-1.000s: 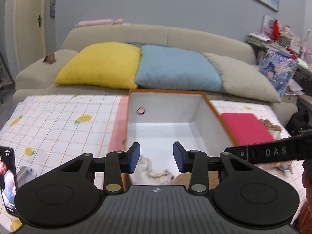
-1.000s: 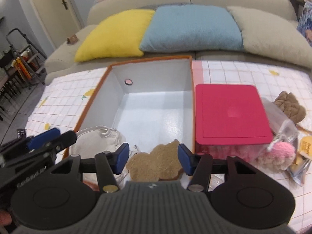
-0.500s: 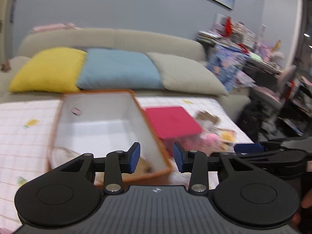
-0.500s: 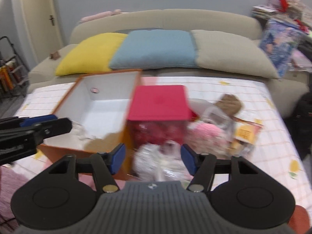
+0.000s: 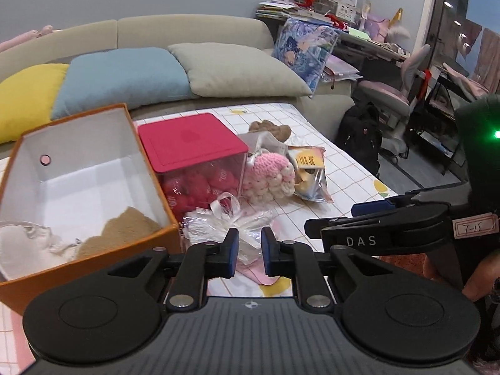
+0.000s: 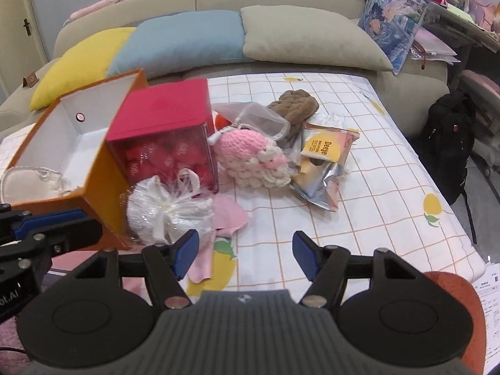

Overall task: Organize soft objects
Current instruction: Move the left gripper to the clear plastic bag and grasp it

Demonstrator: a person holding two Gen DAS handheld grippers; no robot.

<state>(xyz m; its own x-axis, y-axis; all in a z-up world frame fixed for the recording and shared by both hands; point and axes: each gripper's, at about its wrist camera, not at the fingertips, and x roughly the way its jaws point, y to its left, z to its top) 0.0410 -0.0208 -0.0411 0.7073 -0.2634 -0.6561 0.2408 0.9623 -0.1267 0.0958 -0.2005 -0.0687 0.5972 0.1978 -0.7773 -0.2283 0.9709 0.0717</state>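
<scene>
An orange box (image 5: 78, 143) with a white inside holds a brown plush (image 5: 125, 228) and a white bagged item (image 5: 28, 243). Beside it stands a clear box with a red lid (image 5: 190, 137). My left gripper (image 5: 250, 243) hovers just short of a white plastic-wrapped bundle (image 5: 218, 222); its jaws are closing to a narrow gap with nothing pressed between them. My right gripper (image 6: 245, 250) is open and empty above the checked cloth, right of the bundle (image 6: 165, 209) and a pink cloth (image 6: 228, 215). Farther back lie a pink crochet plush (image 6: 253, 159) and a brown plush (image 6: 295, 106).
A yellow snack packet (image 6: 325, 150) and a mesh pouch (image 6: 259, 118) lie among the pile. A sofa with yellow, blue and beige cushions (image 6: 312, 34) runs behind the table. A black backpack (image 6: 450, 137) sits past the table's right edge.
Both grippers swung right, from over the orange box to the pile beside it. The left jaws narrowed; the right jaws widened a little.
</scene>
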